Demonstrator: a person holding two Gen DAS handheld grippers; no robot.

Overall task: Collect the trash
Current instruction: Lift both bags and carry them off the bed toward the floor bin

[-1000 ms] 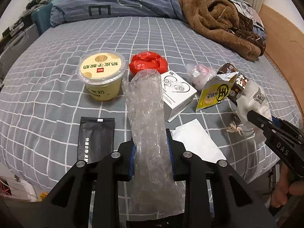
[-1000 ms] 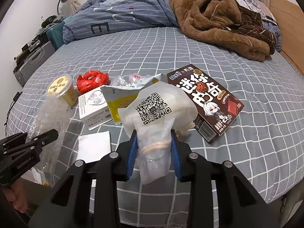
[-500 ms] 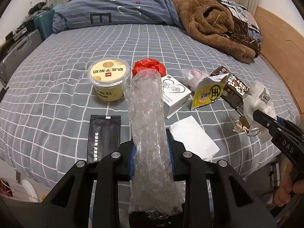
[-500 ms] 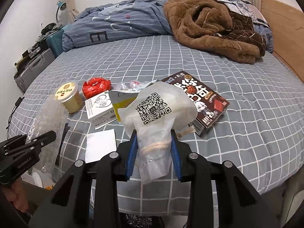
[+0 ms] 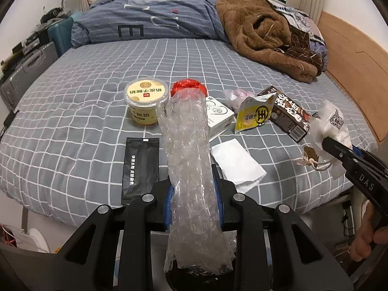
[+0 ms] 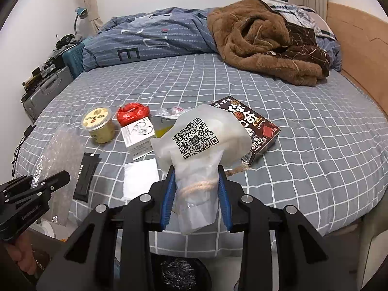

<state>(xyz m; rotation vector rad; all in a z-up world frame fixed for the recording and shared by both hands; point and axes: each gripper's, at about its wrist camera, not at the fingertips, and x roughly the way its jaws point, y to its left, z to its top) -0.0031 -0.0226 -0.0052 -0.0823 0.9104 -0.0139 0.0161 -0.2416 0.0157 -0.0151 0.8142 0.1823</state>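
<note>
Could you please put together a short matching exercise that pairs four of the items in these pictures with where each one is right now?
Things:
1. bubble wrap
2. white pouch with a QR code
3. yellow yogurt cup
4. black sachet

Places:
A. lying flat on the checked bed sheet, nearest the bed's front edge
B. gripped between the fingers of the right gripper
C. standing upright on the sheet beside the red crumpled wrapper
D. gripped between the fingers of the left gripper

Pairs: 1-D, 2-B, 3-C, 4-A
</note>
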